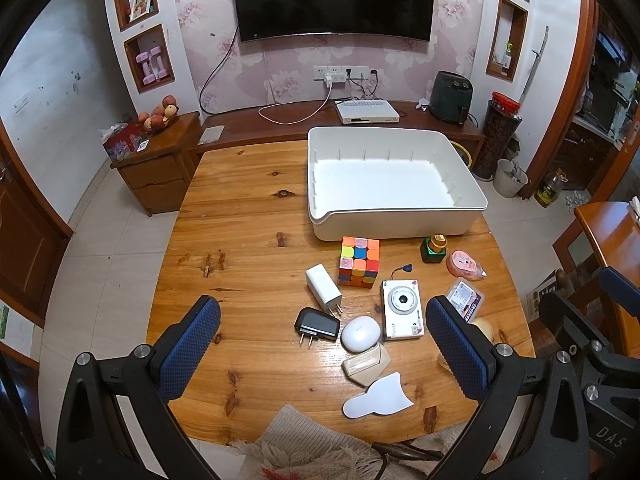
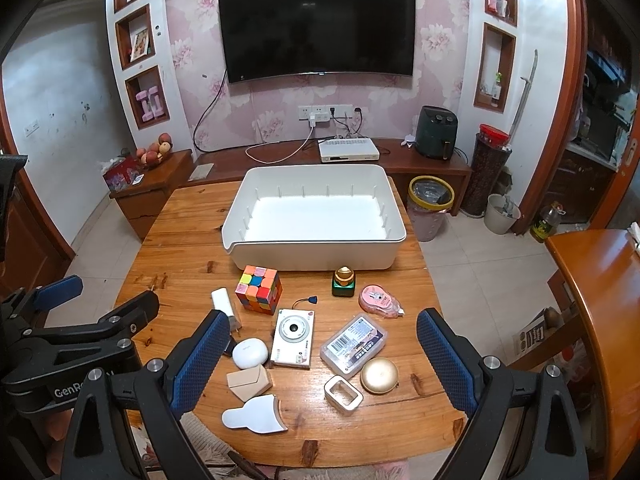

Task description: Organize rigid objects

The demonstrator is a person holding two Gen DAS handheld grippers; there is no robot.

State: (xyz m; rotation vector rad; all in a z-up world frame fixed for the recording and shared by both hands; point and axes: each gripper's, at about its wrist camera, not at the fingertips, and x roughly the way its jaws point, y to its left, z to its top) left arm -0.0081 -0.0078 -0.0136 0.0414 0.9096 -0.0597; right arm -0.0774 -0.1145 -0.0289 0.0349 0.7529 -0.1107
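An empty white bin [image 1: 392, 228] [image 2: 316, 258] stands at the table's far side. In front of it lie a colour cube [image 1: 359, 262] [image 2: 259, 289], a white charger [image 1: 323, 288], a black charger [image 1: 317, 324], a white camera [image 1: 402, 308] [image 2: 293, 338], a round white case [image 1: 360, 334], a green bottle [image 2: 343, 282], a pink tape dispenser [image 2: 377, 300], a clear box [image 2: 353, 344] and a gold tin [image 2: 379, 375]. My left gripper [image 1: 322, 302] hovers open above the chargers. My right gripper [image 2: 323, 315] hovers open above the camera and clear box. Neither holds anything.
The wooden table [image 1: 248, 216] carries a beige box [image 2: 249, 381], a flat white cutout [image 2: 256, 414] and a small rectangular ring [image 2: 343, 394] near its front edge. A knitted cloth [image 1: 304, 440] hangs over that edge. A yellow-rimmed waste bin [image 2: 430, 204] stands beyond the far right corner.
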